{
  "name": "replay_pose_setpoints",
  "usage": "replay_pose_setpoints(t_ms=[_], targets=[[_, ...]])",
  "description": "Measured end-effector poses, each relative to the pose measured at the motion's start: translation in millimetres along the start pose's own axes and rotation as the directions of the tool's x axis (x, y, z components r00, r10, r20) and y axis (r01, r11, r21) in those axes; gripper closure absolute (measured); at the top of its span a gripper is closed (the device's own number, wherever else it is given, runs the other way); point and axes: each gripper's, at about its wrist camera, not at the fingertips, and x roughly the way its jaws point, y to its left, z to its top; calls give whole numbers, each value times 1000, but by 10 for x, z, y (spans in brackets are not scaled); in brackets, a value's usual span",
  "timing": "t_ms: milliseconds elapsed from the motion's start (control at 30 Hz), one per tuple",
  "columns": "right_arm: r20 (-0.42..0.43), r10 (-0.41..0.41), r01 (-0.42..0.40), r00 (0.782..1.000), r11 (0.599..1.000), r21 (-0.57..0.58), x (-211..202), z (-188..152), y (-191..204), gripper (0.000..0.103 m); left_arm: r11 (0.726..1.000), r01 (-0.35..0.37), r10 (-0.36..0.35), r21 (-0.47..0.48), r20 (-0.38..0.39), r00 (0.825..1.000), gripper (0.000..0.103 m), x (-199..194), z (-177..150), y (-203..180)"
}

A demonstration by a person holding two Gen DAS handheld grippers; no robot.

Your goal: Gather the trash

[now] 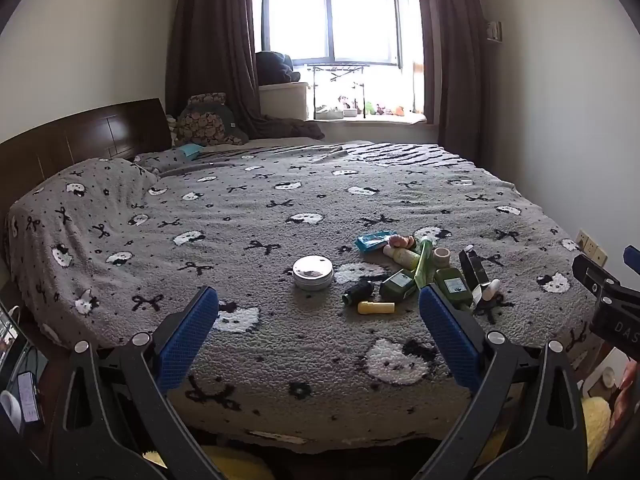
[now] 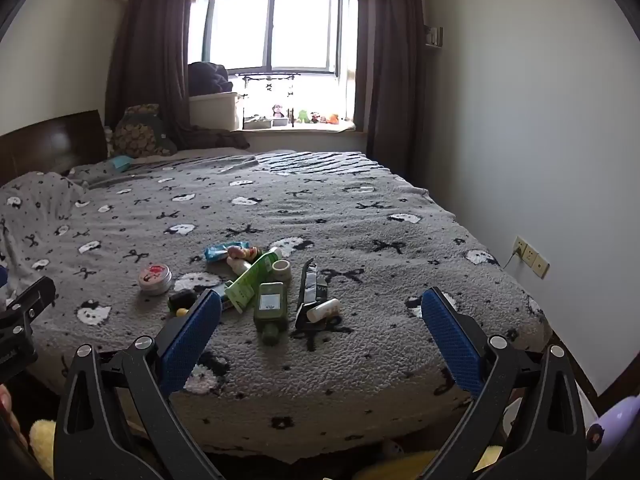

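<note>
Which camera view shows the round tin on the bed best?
The left wrist view: the tin lies near the frame centre, unobstructed, between the open fingers of the left gripper. In the right wrist view the tin is smaller and off to the left, though its red lid print shows there.

A home bedroom — bed (image 1: 280, 208), wooden headboard (image 1: 80, 136), curtained window (image 1: 332, 24).

A bed (image 2: 360, 216) fills the room. A heap of small things lies on it near the front edge. A round tin (image 2: 155, 278) sits at 9 o'clock from the heap, a little apart. A bottle (image 2: 271, 309) lies at the front of the heap, with a tube (image 2: 256, 276) behind it at 11 o'clock. A window (image 2: 272, 28) is behind the bed at 12 o'clock. A headboard (image 1: 80, 140) stands at the bed's left.
</note>
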Motion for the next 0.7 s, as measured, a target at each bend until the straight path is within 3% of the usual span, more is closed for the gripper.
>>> replay_pose_setpoints(t_ms=[700], targets=[[9, 6, -6, 1000, 1000, 0, -26, 12, 13, 3, 1000, -9, 9, -4, 15, 1000, 8, -52, 49, 22]])
